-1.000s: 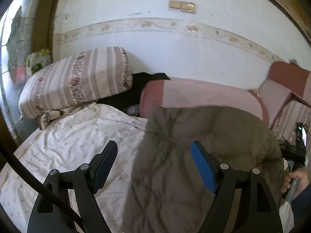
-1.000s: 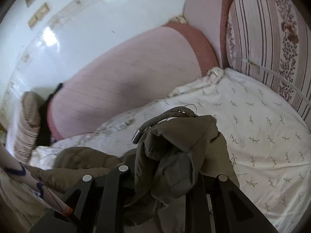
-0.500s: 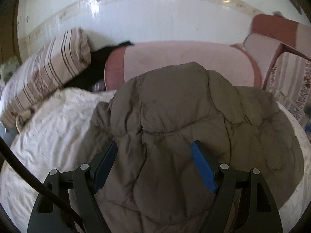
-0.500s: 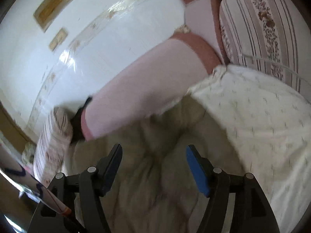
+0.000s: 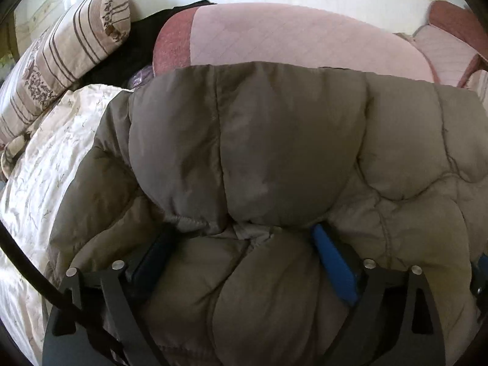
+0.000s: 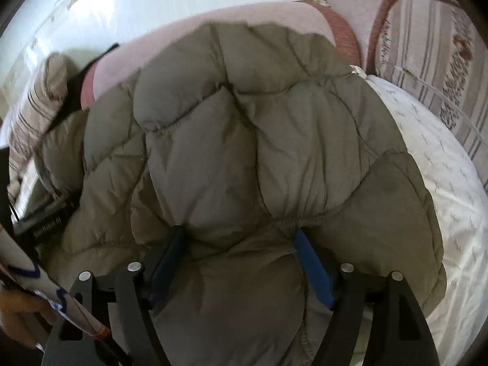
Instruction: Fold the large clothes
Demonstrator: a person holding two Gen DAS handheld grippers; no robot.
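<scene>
Folding step: olive puffer jacket [image 5: 274,152] lies spread on the white bedsheet [image 5: 52,158].
Left gripper [image 5: 244,244]: jaws opening, padding bulging between them.
Right gripper [image 6: 241,244]: likewise opening astride the quilting.
Technique: seat both low, pinch one layer evenly.

Puffer jacket [image 5: 274,152] lies on bedsheet [image 5: 45,167]; bolster [image 5: 289,36] behind it, striped pillow [image 5: 67,52] at left.
</scene>
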